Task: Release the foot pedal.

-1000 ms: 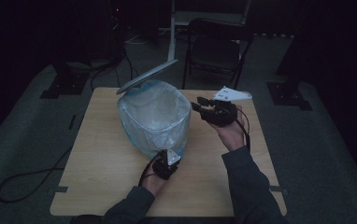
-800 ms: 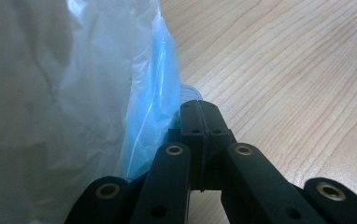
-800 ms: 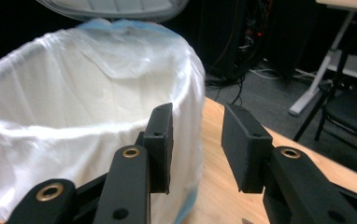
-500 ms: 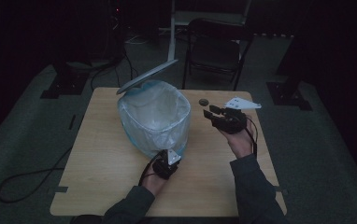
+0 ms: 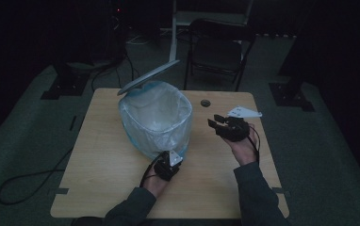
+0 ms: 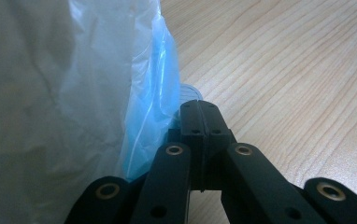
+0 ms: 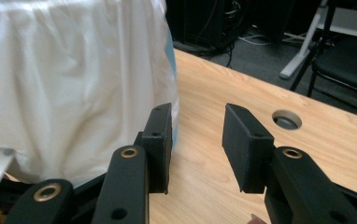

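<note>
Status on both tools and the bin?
Left tool shut at base of lined bin. Right tool open, empty, beside the bag. Lid up. Nothing in the way.

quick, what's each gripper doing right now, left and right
Left gripper: shut at the foot of the bin; whether it pinches the bag cannot be told.
Right gripper: open, holding nothing, beside the bin.

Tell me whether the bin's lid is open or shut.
Open. The lid is tilted up behind the bin, leaving the white liner exposed from above.
</note>
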Demonstrator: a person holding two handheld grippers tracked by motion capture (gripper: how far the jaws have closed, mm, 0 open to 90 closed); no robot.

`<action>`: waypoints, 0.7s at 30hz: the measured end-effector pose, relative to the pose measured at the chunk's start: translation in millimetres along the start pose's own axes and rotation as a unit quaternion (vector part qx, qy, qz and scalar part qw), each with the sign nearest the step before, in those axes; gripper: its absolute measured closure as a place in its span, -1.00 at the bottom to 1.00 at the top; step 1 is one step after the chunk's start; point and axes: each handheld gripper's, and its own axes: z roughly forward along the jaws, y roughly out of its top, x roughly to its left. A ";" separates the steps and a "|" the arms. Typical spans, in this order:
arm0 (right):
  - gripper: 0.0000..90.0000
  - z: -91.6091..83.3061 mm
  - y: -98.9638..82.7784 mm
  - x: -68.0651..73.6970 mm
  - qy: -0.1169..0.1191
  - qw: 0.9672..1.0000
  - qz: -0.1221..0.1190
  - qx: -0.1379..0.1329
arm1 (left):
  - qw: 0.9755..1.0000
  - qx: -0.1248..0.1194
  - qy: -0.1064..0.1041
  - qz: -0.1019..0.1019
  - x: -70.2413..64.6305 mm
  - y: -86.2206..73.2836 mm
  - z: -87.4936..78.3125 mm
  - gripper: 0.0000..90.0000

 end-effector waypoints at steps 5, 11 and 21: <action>0.37 2.9 -11.0 -2.9 0.001 1.000 0.011 0.007 | 1.000 0.000 0.001 0.000 -0.2 -0.1 0.0 1.00; 0.36 3.2 -22.1 -6.6 0.000 1.000 0.022 0.014 | 1.000 0.002 0.002 -0.001 -0.3 0.2 -0.3 1.00; 0.36 3.2 -29.4 -9.6 0.000 0.999 0.032 0.019 | 1.000 0.007 0.002 0.001 0.4 0.3 -2.2 1.00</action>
